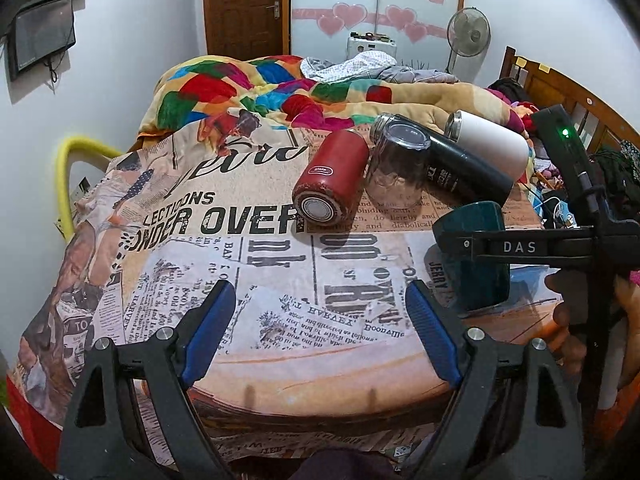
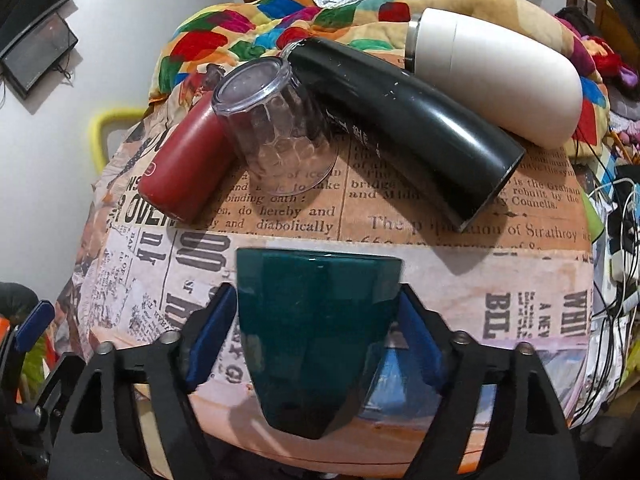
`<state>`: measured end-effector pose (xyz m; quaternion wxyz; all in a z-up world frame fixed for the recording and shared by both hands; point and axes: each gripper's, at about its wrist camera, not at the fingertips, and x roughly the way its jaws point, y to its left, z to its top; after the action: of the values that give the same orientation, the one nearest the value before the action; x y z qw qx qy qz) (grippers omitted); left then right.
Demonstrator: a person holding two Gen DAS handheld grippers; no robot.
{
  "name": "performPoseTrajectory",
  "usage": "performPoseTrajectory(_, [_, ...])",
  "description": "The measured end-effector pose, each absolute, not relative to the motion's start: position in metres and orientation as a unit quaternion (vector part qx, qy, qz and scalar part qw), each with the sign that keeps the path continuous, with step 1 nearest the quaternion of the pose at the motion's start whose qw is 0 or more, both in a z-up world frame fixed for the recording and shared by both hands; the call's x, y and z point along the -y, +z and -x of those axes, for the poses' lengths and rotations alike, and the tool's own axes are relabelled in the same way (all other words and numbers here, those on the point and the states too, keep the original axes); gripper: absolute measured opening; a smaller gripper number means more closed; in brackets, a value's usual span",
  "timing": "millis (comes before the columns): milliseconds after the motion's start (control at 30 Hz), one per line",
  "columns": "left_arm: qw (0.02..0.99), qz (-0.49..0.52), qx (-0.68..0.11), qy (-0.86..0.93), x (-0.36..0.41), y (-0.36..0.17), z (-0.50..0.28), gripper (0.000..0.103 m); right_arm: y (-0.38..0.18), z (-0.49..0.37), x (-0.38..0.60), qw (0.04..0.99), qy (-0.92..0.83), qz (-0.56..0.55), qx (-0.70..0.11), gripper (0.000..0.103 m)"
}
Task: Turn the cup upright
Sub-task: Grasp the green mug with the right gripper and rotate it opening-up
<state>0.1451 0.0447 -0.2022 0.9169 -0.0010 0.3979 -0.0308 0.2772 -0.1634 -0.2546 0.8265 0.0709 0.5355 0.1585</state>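
Observation:
A dark teal cup stands with its wide end up between the blue pads of my right gripper; the pads touch its sides. In the left wrist view the same cup stands at the right on the newspaper-print sheet, with the right gripper clamped across it. My left gripper is open and empty above the sheet, to the left of the cup. A clear glass tumbler stands mouth down behind the cup.
A red flask, a black flask and a white flask lie on their sides at the back. A colourful blanket is heaped behind them. Cables and clutter lie off the bed's right edge.

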Motion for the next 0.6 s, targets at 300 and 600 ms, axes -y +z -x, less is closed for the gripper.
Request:
performPoseTrajectory(300, [0.919,-0.002,-0.393,-0.032,-0.042,-0.197,-0.146,0.087,-0.240,-0.271,0.160,0.835,0.179,-0.043,-0.519,0.073])
performPoseTrajectory(600, [0.922,0.000,-0.386,-0.030,-0.040,-0.192,-0.148,0.087,-0.211,-0.266,0.152,0.862,0.184,-0.005,-0.472,0.073])
